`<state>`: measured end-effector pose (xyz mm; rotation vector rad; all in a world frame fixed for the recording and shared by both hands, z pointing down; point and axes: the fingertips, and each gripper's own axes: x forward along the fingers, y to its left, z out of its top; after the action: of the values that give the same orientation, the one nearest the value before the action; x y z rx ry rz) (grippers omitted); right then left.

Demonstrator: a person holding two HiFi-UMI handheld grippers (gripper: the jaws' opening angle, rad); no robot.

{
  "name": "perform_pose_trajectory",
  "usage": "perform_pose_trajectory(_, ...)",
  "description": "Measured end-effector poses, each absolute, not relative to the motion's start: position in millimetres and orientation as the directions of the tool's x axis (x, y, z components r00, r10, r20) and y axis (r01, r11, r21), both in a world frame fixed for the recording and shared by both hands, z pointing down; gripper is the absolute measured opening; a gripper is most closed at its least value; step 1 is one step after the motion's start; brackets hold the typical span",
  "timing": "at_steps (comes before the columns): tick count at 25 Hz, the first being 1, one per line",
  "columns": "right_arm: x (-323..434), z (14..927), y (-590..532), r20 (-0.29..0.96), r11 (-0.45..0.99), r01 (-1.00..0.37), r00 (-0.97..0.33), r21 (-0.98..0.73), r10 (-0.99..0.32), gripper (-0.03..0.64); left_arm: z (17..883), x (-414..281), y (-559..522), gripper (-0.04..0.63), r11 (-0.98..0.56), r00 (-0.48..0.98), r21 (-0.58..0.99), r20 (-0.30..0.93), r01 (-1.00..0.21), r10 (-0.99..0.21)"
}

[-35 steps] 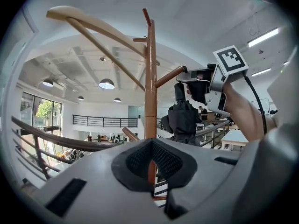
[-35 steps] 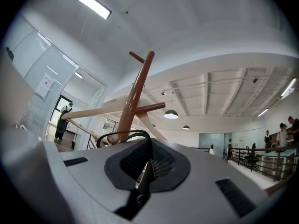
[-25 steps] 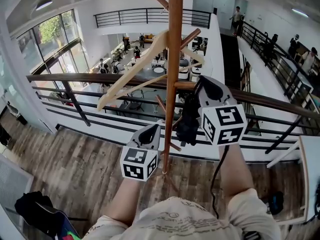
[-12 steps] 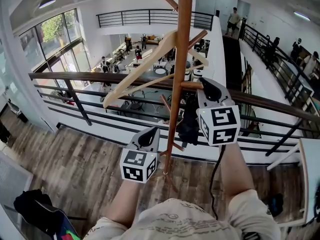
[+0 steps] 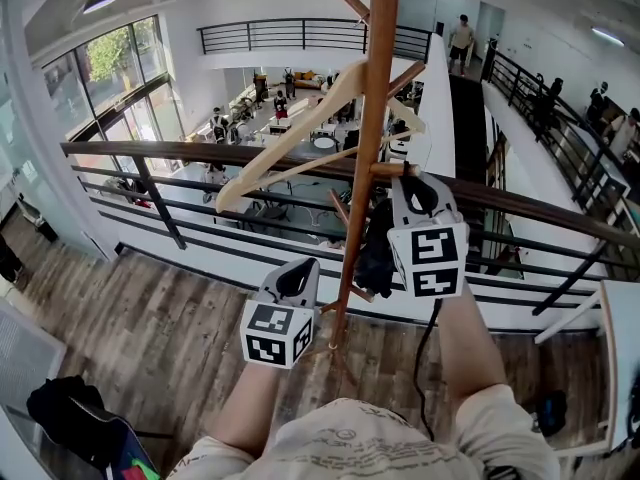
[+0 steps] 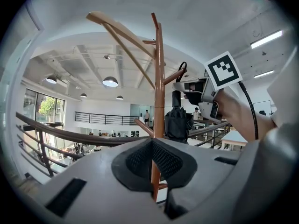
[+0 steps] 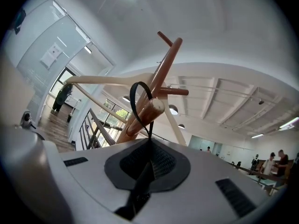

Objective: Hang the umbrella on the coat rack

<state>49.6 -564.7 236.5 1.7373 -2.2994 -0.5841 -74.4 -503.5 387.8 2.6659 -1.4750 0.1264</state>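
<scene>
Black strap loop (image 7: 131, 101), pinched tight by the right gripper (image 7: 149, 143), meets a blunt peg (image 7: 153, 108) of the coat rack (image 5: 372, 118). I would slide it well past the tip before letting go. Below hangs the umbrella (image 5: 378, 253), folded soft fabric against smooth, round, varnished wood. Left gripper (image 6: 154, 143) sits closed and empty nearby.

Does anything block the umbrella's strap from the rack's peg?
Nothing visible does. The strap, pinched in the right gripper's jaws, already appears looped over the peg's tip. The hanger hangs from a higher peg.
</scene>
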Motion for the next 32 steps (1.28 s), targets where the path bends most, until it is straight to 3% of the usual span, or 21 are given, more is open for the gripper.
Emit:
perform_pose_trajectory(16,38,296,-564,0.014,0.296,-0.866,-0.317,0.402,-0.948,0.005,408,-73,-500,0.005,-0.543,0.546,0.060,0.136,-0.838,-0.827)
perform_pose_trajectory(28,35,296,-554,-0.093,0.382,-0.860,-0.435,0.339,-0.896,0.006,410,-56,-507,0.005,-0.552,0.552,0.049,0.159,-0.832,-0.819)
perform_pose_trajectory(32,33,291,-538,-0.138,0.433,-0.856,-0.483,0.283,-0.865,0.059,412,-56,-510,0.005,-0.557,0.556,0.044,0.163,-0.829,-0.815)
